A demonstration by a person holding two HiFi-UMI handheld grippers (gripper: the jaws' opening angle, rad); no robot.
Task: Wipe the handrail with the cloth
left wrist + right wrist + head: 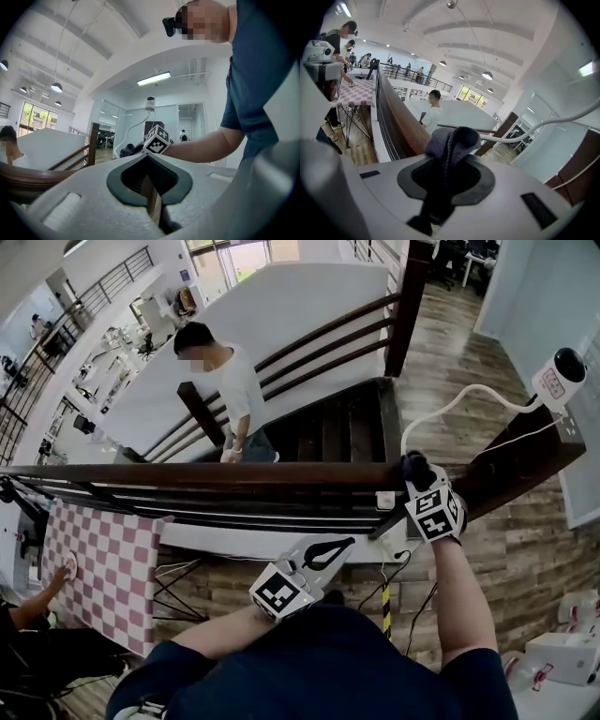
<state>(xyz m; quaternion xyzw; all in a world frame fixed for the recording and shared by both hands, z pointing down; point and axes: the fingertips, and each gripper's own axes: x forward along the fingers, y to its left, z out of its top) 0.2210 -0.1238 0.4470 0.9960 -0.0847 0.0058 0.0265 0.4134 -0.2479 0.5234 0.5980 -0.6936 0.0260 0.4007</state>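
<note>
The dark wooden handrail (206, 473) runs across the head view from the left edge to a post at the right. My right gripper (415, 467) is shut on a dark grey cloth (412, 463) and holds it down on the rail's right end. In the right gripper view the cloth (452, 139) bulges out of the shut jaws, with the handrail (401, 123) stretching away behind it. My left gripper (345, 544) hangs shut and empty below the rail, close to my body. The left gripper view looks towards the right gripper's marker cube (157, 139) and the handrail (28, 177).
A person (232, 381) stands on the stairs beyond the rail. A red-and-white checkered table (103, 568) stands at lower left, with a hand (58, 576) on it. A white camera (561, 378) with a cable (450, 407) sits on the dark post (525, 463) at right.
</note>
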